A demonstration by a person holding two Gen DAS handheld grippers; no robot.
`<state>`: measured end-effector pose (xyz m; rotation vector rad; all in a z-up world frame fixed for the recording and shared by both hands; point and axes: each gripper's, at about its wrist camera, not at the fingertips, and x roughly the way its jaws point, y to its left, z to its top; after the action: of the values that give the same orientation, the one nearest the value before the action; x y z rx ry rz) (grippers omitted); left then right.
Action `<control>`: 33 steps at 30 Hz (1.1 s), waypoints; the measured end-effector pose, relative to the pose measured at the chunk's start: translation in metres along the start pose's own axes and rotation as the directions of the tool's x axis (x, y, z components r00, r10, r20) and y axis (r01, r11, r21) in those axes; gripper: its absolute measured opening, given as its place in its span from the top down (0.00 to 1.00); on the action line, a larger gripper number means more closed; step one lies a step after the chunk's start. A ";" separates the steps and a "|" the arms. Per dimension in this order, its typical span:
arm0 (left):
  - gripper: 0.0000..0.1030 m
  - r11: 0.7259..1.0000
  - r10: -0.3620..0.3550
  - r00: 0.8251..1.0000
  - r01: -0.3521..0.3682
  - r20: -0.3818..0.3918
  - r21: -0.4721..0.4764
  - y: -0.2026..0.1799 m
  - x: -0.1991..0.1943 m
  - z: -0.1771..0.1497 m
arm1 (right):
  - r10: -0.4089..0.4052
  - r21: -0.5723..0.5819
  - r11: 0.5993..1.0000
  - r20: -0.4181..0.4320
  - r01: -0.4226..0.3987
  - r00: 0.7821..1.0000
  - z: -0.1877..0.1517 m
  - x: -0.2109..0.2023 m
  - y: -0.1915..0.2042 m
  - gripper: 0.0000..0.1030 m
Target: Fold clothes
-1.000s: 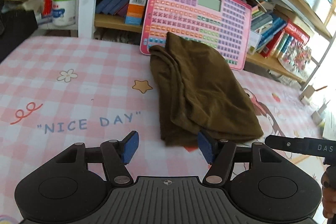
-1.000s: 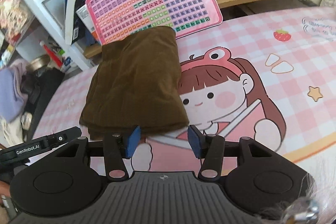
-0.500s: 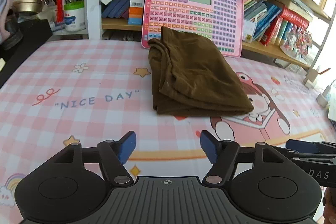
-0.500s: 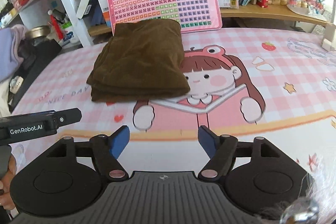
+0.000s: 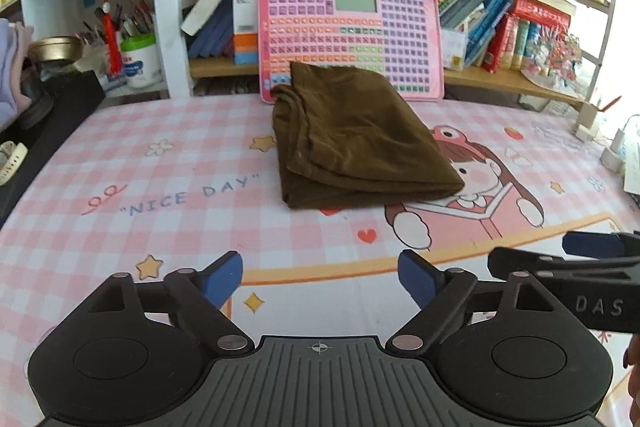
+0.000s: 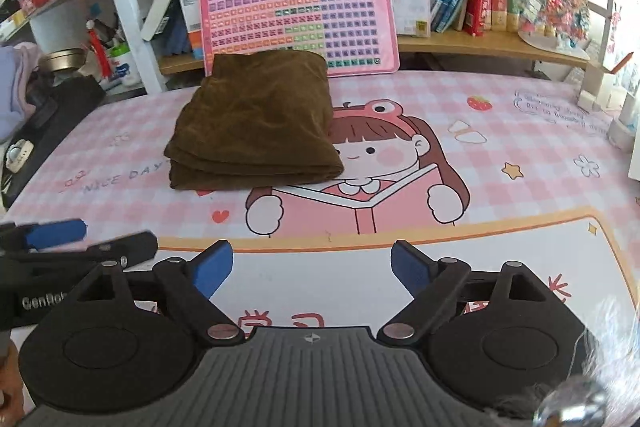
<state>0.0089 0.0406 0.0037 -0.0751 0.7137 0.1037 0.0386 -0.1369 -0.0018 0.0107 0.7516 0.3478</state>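
A brown garment lies folded into a thick rectangle on the pink checked table mat, its far edge against a pink keypad toy. It also shows in the right wrist view. My left gripper is open and empty, well back from the garment near the table's front. My right gripper is open and empty too, also well short of the garment. Each gripper shows at the edge of the other's view: the right one and the left one.
The pink keypad toy leans on a bookshelf full of books behind the table. A pen cup and a black bag stand at the left. Small white items sit at the right edge.
Both grippers have pulled back from the garment's near edge toward the front of the table and opened wider. The folded garment stays in place.
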 end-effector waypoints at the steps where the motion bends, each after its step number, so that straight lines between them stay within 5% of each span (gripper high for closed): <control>1: 0.15 1.000 -0.001 1.000 0.001 0.004 -0.004 0.001 -0.001 0.001 | -0.001 -0.004 1.000 0.001 0.001 1.000 0.000 -0.001 0.001 0.16; 33: 0.01 0.999 0.038 0.999 -0.038 0.001 -0.015 0.007 -0.003 0.005 | -0.077 -0.024 0.997 0.033 0.078 0.996 0.007 -0.006 0.004 0.00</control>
<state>0.0094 0.0475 0.0090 -0.0759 0.7136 0.1454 0.0379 -0.1340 0.0074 -0.0361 0.7134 0.2822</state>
